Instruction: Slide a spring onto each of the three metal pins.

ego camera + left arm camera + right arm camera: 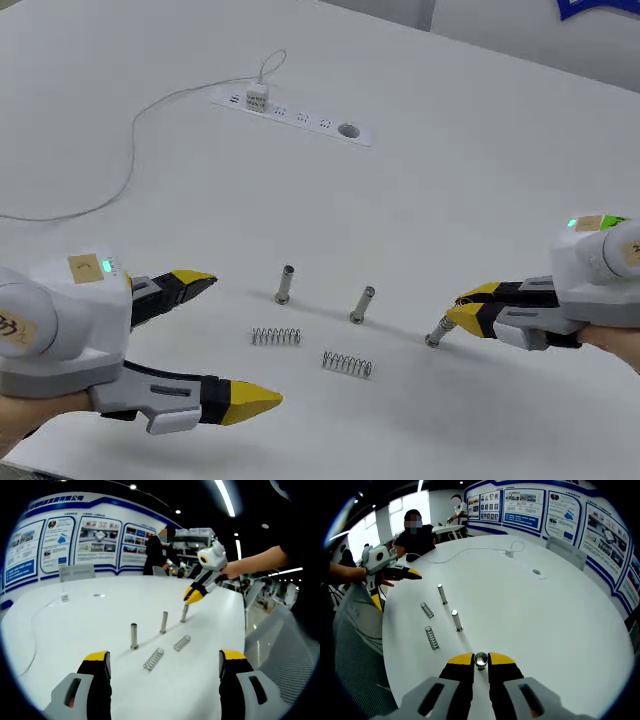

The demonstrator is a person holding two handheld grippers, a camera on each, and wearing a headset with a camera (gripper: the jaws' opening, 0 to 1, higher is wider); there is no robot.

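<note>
Two springs (347,364) lie loose; right tool (452,310) clamps a pin (436,335), left tool (244,340) gapes, spring pickup looks next.

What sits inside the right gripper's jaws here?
The round top of a metal pin sits between the jaws of the right gripper, closed on it. The jaws cover its shaft in the right gripper view; whether anything rides on it cannot be told.

Right tool (480,655) grips pin (480,660) standing on table (545,620).
</note>
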